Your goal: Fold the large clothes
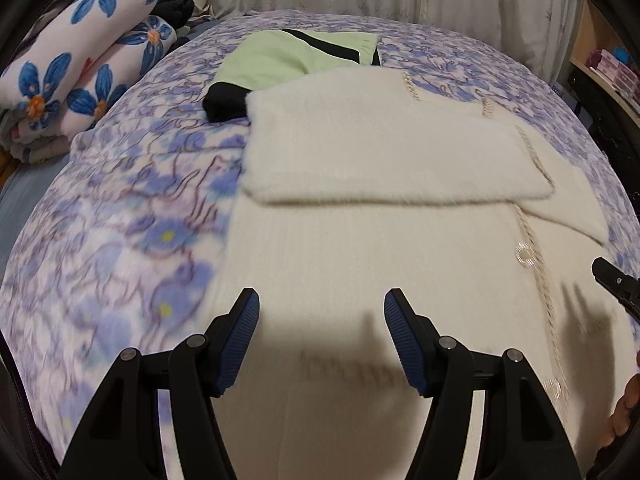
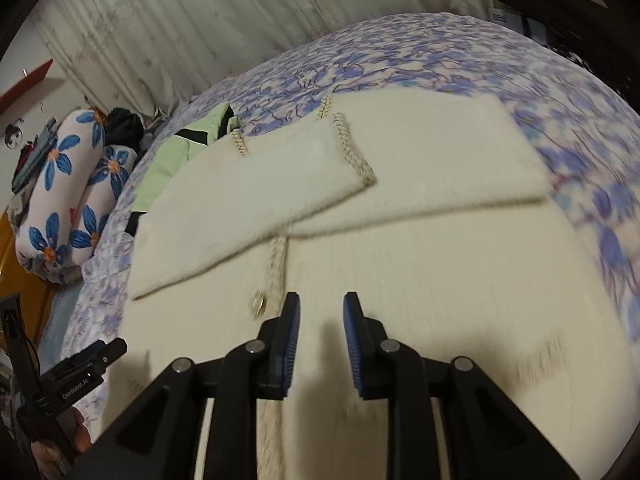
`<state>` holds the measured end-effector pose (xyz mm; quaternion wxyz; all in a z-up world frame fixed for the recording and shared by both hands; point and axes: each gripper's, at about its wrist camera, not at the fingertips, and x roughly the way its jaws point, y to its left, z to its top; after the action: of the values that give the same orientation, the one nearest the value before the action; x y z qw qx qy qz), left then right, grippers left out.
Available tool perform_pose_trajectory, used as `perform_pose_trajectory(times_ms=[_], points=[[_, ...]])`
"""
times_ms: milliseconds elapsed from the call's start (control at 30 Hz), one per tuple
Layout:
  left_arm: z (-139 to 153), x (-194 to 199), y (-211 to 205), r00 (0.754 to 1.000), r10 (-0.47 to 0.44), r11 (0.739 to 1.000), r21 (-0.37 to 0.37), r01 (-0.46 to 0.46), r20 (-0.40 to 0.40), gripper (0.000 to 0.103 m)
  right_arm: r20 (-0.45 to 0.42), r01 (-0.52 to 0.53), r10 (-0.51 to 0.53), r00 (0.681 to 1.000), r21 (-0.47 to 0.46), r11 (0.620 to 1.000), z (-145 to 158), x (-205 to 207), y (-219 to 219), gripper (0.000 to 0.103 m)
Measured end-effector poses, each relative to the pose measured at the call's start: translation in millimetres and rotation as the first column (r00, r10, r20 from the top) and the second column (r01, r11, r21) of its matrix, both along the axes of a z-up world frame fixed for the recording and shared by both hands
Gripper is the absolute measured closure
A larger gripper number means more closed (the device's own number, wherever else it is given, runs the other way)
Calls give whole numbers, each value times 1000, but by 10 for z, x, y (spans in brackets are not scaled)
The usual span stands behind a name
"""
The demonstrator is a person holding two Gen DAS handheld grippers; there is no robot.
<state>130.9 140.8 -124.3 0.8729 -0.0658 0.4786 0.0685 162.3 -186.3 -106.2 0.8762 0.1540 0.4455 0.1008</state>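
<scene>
Left wrist view: fuzzy cream button-front cardigan point(image 1: 360, 208) lies on the blue-flowered bed point(image 1: 132, 208), sleeves folded in. Left gripper point(image 1: 320, 320) and right gripper point(image 2: 322, 320) hover apart, empty; next, probably, grasp the hem.

The right gripper point(image 2: 320, 320), jaws parted and empty, hovers over a cream cardigan point(image 2: 420, 280) on the floral bedspread point(image 2: 580, 120). Both sleeves fold across at twelve o'clock. Left gripper point(image 2: 96, 356) shows at eight o'clock.
</scene>
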Motion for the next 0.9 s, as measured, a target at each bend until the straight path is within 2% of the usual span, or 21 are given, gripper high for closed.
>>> perform_pose_trajectory(times_ms=[200,433,533,633,733,900], points=[[177,-509,2,1000,-2,1000,-2,2,9,39,15,15,-15,1000,19,1000,132,-514,-127,72],[304,-1088,92,999,3,1000,9,-4,48,33,36,12,-11,999,-38,999,249,-971,-318,71],[268,-1298,191,999,10,1000,2,-10,45,33,39,19,-17,999,-53,998,267,-1155,-459,69],[188,-1453,314,999,20,1000,-6,-20,31,33,51,33,-29,998,-75,997,288,-1316,-606,58],[104,-1563,436,999,45,999,-17,-45,18,33,54,54,-49,997,-91,994,292,-1448,-803,57],[-132,-1639,630,998,57,991,-120,-62,-39,33,42,110,-106,993,-108,988,239,-1593,-1141,57]])
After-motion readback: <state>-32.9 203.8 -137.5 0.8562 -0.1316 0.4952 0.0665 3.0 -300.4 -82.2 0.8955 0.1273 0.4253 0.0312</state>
